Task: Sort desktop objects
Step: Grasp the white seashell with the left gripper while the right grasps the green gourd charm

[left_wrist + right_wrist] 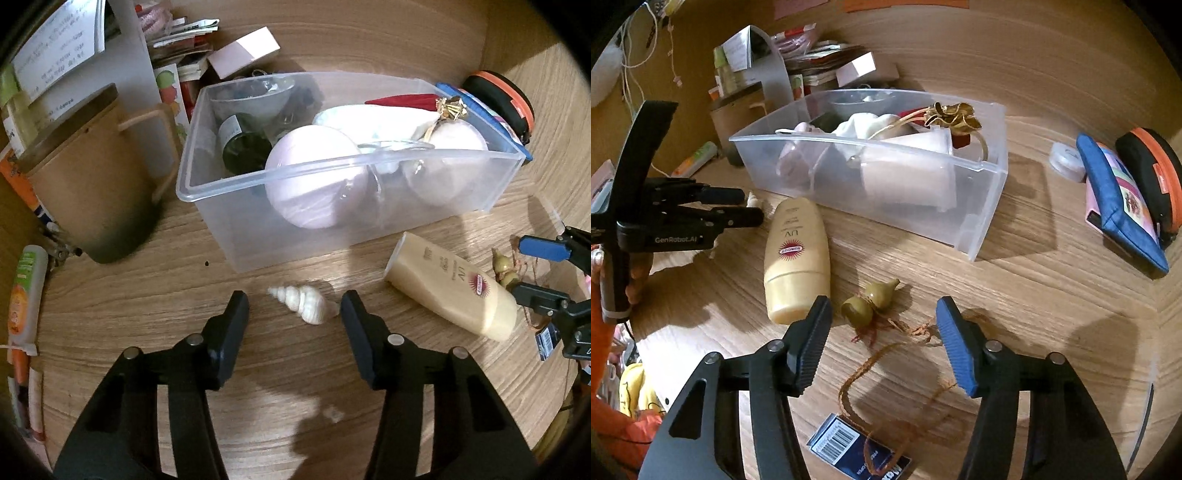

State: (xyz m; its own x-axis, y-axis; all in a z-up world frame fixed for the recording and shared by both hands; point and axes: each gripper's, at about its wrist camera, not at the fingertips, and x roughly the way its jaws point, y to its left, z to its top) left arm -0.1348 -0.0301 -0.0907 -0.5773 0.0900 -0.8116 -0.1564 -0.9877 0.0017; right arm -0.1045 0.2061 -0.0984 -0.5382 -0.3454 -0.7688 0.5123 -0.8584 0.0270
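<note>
"UV", "SUNCUT" on sunscreen bottle [796, 258] | "GenRobot.AI" on left hand-held gripper [753, 206]

The left wrist view sits low over the wooden desk [147, 295], looking forward along its own two fingers toward the clear plastic bin [332, 173], which fills the middle of the picture — near, and seen along its long front wall. The right wrist view also rides low above the desk [1034, 288], but faces the bin [982, 206] from its end, so it runs away at a slant toward the far left. Both views share the bin, the yellow sunscreen bottle [454, 295] [796, 258] lying before it, and the orange-rimmed black case [502, 99] [1152, 177] — and each catches the other gripper at its edge.
</note>
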